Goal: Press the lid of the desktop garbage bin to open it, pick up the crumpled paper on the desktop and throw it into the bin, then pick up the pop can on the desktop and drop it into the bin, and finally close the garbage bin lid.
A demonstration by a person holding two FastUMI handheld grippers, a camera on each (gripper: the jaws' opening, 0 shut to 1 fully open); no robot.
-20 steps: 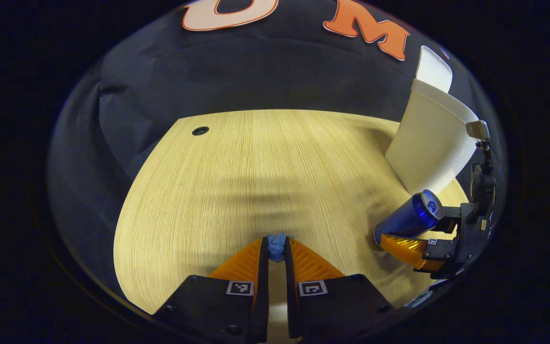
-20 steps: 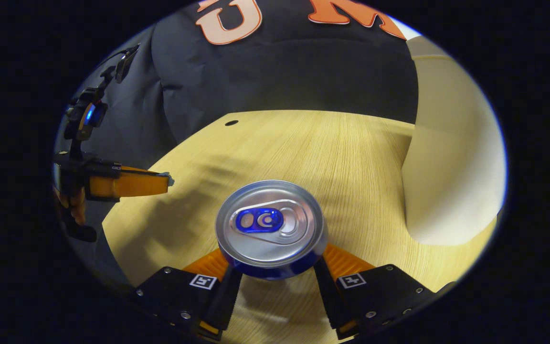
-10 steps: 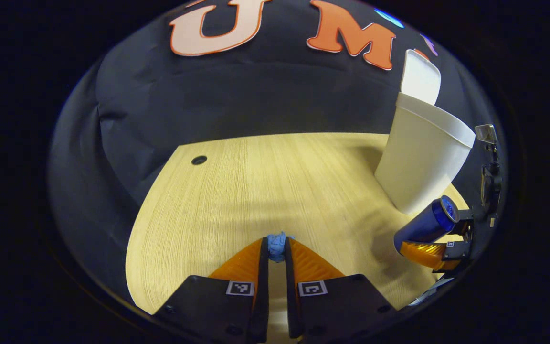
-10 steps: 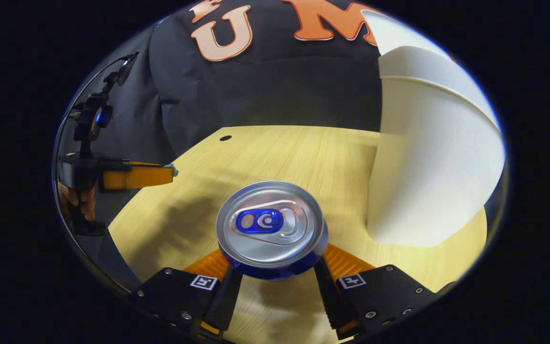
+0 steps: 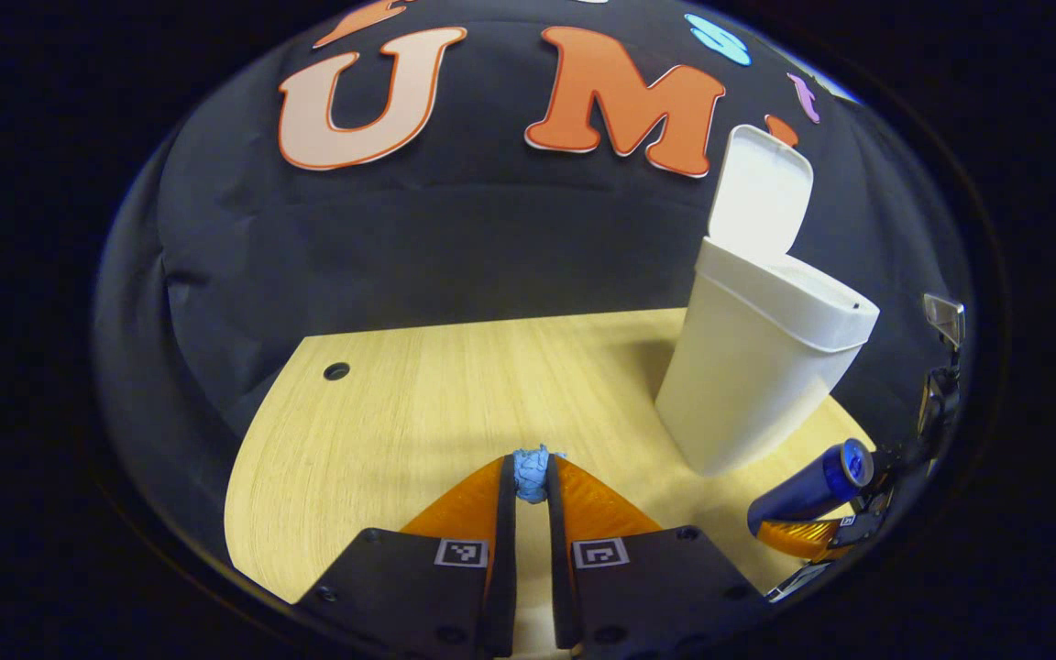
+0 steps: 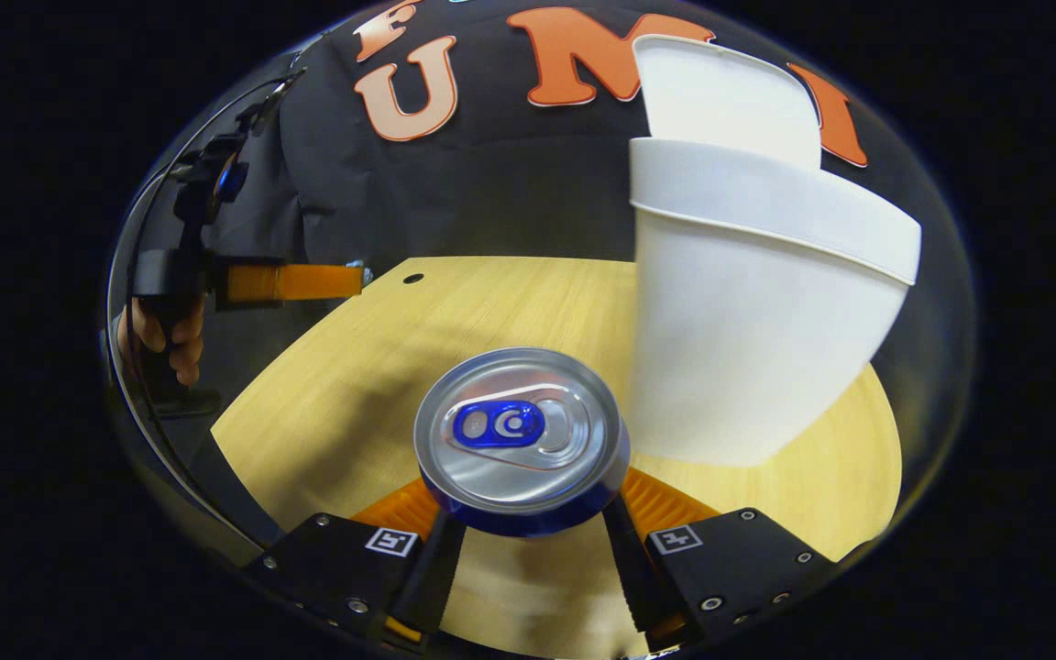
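The white desktop bin stands on the wooden table with its lid flipped up; in the right gripper view the bin looms just right of centre. The blue pop can is held off the table, its silver top facing the camera, with my right gripper shut on its sides. From the left gripper view the can points up toward the bin's base, clamped in the right gripper. My left gripper hovers over the table, its tips together with nothing between them. The inside of the bin is hidden.
The wooden table has a curved near edge and a small round hole at its far left. Black cloth wall stands behind. A hand holds the left gripper out to the left of the can.
Both views have tilted up and the bin now stands more fully in sight. The right gripper has carried the can nearer the bin. The left gripper stays shut.
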